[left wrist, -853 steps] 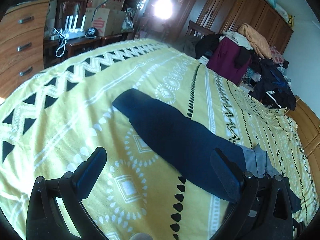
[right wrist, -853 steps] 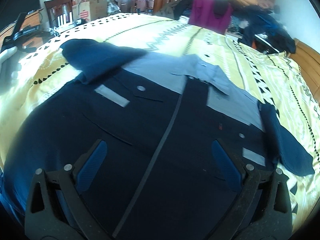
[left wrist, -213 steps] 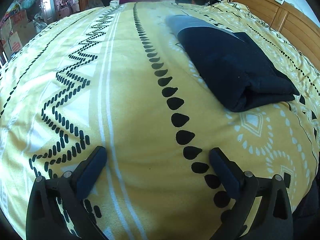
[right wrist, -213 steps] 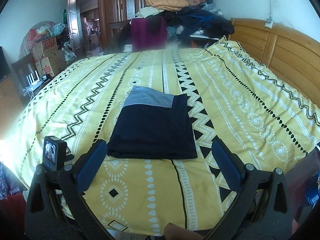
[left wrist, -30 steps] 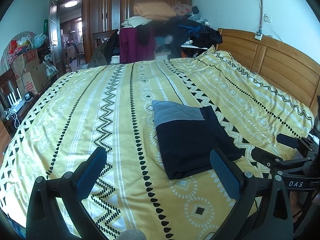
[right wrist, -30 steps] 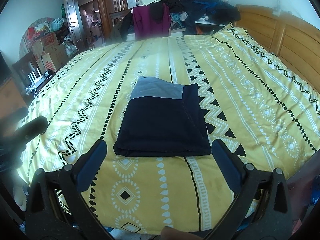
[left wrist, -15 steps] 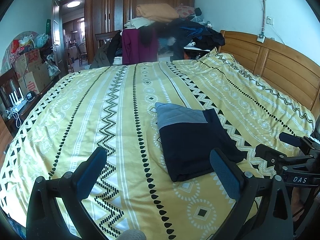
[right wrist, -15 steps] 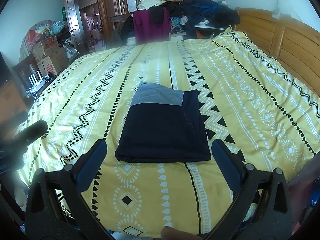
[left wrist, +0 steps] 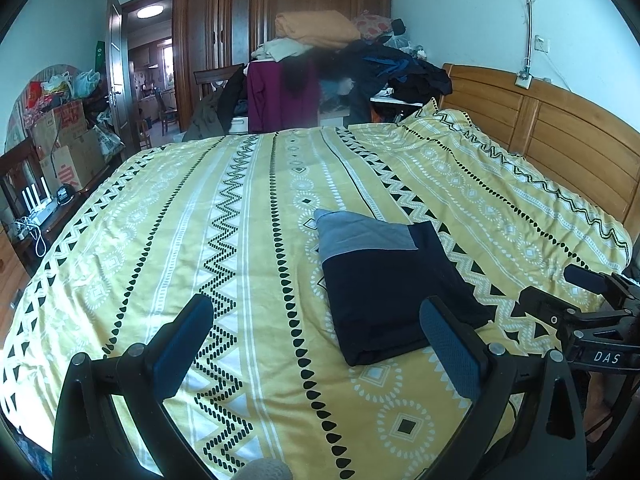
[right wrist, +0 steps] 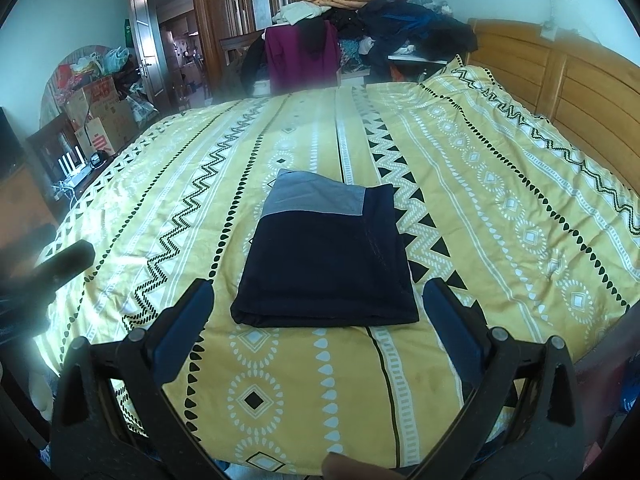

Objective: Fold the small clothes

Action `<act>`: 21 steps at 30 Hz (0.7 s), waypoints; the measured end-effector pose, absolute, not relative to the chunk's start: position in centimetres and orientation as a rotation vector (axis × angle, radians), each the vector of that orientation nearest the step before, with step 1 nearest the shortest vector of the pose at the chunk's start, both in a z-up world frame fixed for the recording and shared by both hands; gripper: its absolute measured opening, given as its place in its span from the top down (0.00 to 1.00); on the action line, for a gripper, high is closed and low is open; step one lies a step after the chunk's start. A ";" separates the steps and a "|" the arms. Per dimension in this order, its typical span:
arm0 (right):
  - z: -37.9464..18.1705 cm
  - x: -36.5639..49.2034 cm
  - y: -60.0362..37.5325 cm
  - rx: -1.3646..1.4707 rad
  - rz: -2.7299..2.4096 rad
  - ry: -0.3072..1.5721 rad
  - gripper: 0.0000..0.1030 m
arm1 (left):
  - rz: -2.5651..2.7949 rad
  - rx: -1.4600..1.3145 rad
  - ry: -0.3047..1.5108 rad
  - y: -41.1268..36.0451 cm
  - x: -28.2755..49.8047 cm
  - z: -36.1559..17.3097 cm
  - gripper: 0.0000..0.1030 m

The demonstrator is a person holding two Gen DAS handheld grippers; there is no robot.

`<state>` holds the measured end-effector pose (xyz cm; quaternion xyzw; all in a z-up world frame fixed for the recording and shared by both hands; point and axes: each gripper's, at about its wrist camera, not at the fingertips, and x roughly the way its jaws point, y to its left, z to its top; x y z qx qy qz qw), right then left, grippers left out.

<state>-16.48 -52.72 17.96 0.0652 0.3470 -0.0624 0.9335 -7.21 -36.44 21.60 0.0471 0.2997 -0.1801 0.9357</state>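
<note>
Here, a big bed fills most of the room, and it is covered by a yellow blanket [right wrist: 500, 208] with black zigzags, black drops and white diamond shapes. A folded shirt [right wrist: 324, 252] lies flat on the blanket, near the front edge of the bed; it is dark blue with a grey part at the far end, and nothing is touching it. The right gripper [right wrist: 316, 320] hangs in the air in front of the shirt with its jaws wide apart and nothing between them. The left gripper [left wrist: 316, 340] is off to the side of the shirt, up in the air too, and its jaws are also wide apart and empty. In the left view the right gripper shows as a black tool at the right edge. A wooden headboard [left wrist: 560, 136] runs along the right side of the bed. Past the far end of the bed there is a tall pile of clothes [right wrist: 360, 12] with an orange blanket on top and a purple top hanging down. Behind that is a brown wardrobe [left wrist: 240, 20]. On the left are cardboard boxes [right wrist: 100, 120], bags, a white router on a dark table, and an open door [left wrist: 116, 76] with a round lamp lit beyond it
</note>
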 end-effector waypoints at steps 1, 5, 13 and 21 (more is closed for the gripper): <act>18.0 -16.6 -52.7 0.134 -0.129 0.709 0.00 | -0.369 0.097 0.613 -36.4 -7.3 21.6 0.00; 18.4 -16.9 -52.7 0.128 -0.125 0.698 0.00 | -0.369 0.104 0.610 -36.6 -7.4 21.9 0.00; 19.5 -17.3 -51.5 0.093 -0.102 0.676 0.00 | -0.380 0.110 0.595 -36.9 -8.5 22.7 0.00; 19.2 -17.3 -51.7 0.113 -0.105 0.682 0.00 | -0.376 0.122 0.602 -37.2 -8.8 22.8 0.00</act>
